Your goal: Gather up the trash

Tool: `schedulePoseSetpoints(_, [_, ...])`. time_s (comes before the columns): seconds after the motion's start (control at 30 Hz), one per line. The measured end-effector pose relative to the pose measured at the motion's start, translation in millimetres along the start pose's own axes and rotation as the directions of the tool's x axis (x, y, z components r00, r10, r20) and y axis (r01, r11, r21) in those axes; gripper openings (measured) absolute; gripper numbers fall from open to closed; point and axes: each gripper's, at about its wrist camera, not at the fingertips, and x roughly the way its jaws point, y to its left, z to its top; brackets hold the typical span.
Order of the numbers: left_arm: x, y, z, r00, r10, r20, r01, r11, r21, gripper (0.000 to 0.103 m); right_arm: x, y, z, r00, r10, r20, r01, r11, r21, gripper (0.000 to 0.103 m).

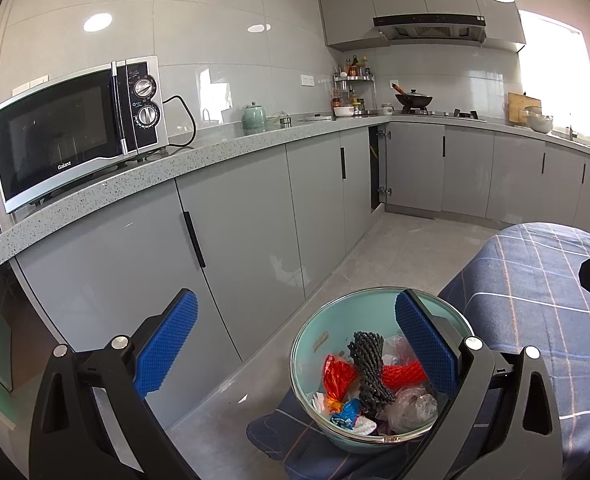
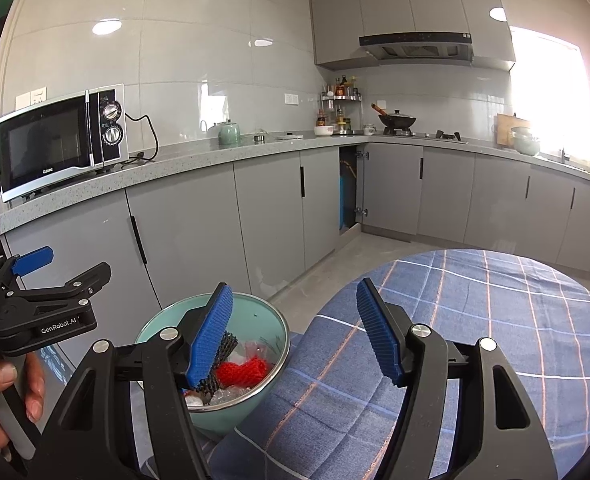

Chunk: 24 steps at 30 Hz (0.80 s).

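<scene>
Two grippers are being held spread and empty above a teal bowl point(image 1: 315, 344) at lower centre, standing on the checked blue cloth of a worktop point(image 2: 475, 320). The left gripper point(image 1: 295, 344) and right gripper point(image 2: 295, 336) are being kept over red, black and clear plastic trash point(image 1: 375, 376) lying inside the bowl
</scene>
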Motion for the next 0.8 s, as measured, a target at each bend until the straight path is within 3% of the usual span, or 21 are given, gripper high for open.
schedulePoseSetpoints(0.8, [0.1, -0.2, 0.5, 1.000, -0.009, -0.001, 0.009, 1.000, -0.002, 0.097, 0.7, -4.4, 0.6, 1.000, -0.002, 0.010, 0.002, 1.000, 0.003, 0.068])
